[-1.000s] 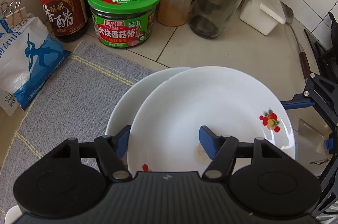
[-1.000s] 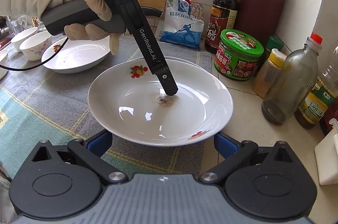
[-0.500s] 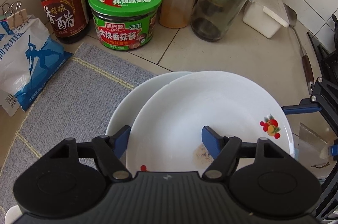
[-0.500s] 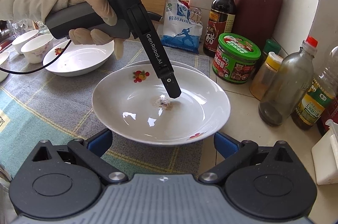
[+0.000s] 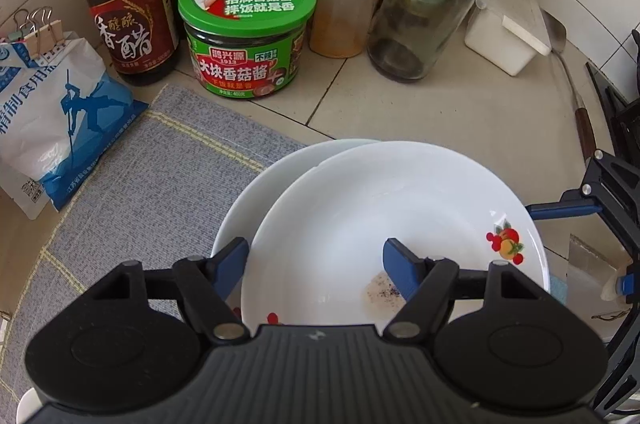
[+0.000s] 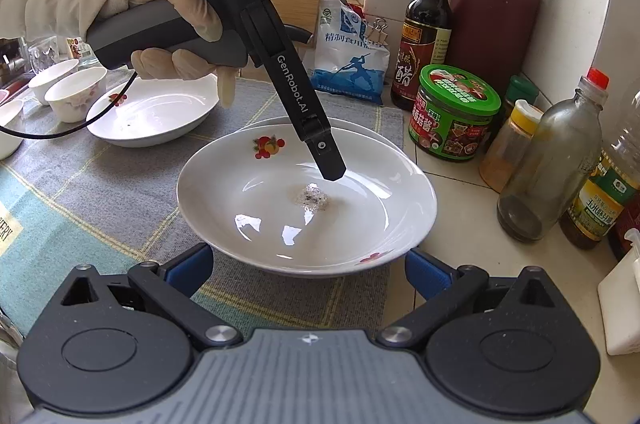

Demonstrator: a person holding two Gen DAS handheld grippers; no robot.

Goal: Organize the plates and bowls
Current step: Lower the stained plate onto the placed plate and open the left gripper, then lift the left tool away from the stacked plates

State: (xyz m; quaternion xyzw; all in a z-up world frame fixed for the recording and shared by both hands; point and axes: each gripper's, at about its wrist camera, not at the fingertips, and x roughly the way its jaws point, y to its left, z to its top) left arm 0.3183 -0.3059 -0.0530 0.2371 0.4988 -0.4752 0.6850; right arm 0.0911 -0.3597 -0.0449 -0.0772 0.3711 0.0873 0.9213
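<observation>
A white plate with fruit prints and a speck of residue (image 6: 306,212) (image 5: 396,224) lies on a second white plate (image 5: 256,196) (image 6: 360,130), shifted off its centre. My left gripper (image 5: 316,266) is open, one finger (image 5: 400,274) inside the top plate and the other (image 5: 228,266) outside its rim. My right gripper (image 6: 308,270) is open at the near rim, a finger on each side, not touching. A third plate (image 6: 152,114) and several small bowls (image 6: 76,98) sit at the far left.
A grey cloth mat (image 5: 140,176) lies under the plates. A vinegar bottle (image 5: 124,4), green jar (image 5: 246,28), spice jar (image 5: 344,4), glass bottle (image 5: 420,8), salt bag (image 5: 48,112), white box (image 5: 504,36) and knife block (image 6: 492,24) stand near.
My left gripper has drawn back and up a little from the top plate. The right gripper has backed off slightly. The plates have not moved.
</observation>
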